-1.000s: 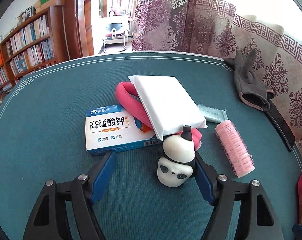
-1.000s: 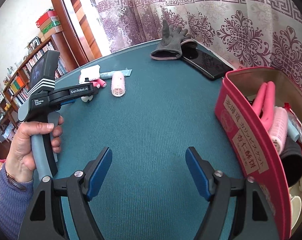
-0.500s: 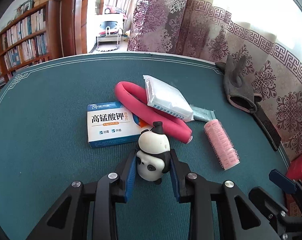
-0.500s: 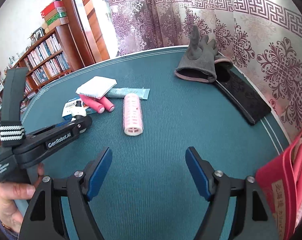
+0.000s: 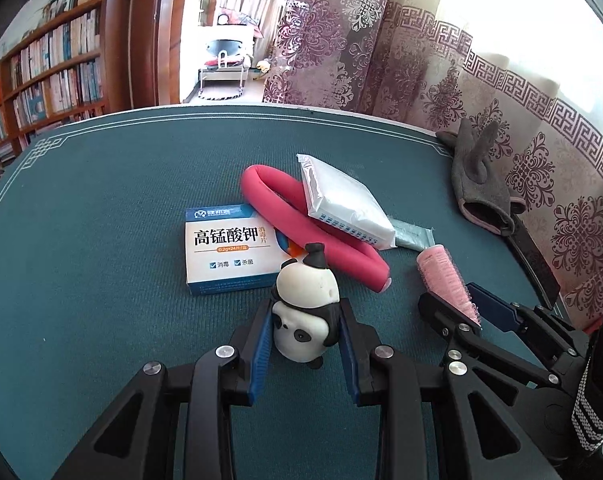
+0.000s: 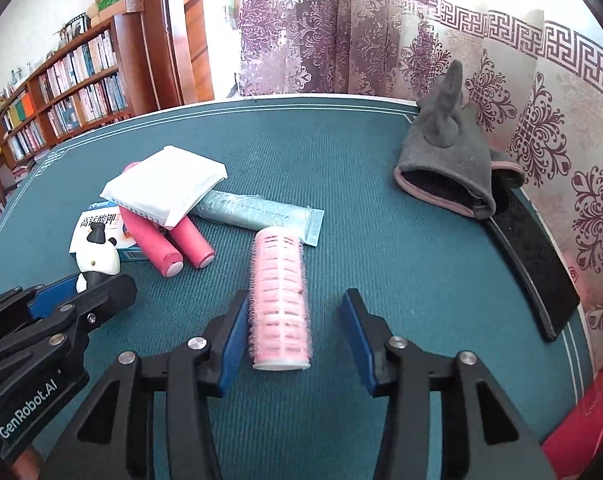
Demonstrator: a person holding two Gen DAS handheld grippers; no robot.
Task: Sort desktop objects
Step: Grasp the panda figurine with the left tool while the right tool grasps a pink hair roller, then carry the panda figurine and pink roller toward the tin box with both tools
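Note:
My left gripper (image 5: 303, 338) is shut on a black-and-white panda figure (image 5: 305, 312), which also shows in the right wrist view (image 6: 95, 262). My right gripper (image 6: 295, 328) is open with its fingers on either side of a pink hair roller (image 6: 279, 300); the roller lies on the green table, close to the left finger. The same roller shows in the left wrist view (image 5: 445, 280). Behind lie a white-and-blue medicine box (image 5: 229, 248), a bent pink foam roller (image 5: 321, 232), a white packet (image 5: 341, 204) and a pale teal sachet (image 6: 261, 212).
A grey glove (image 6: 445, 160) and a black strip (image 6: 529, 264) lie along the table's right edge by the curtain. A red box corner (image 6: 581, 432) shows at the lower right. Bookshelves stand to the left beyond the table.
My left gripper closed on the panda and holds it. My right gripper moved forward and left until its open fingers straddle the pink hair roller.

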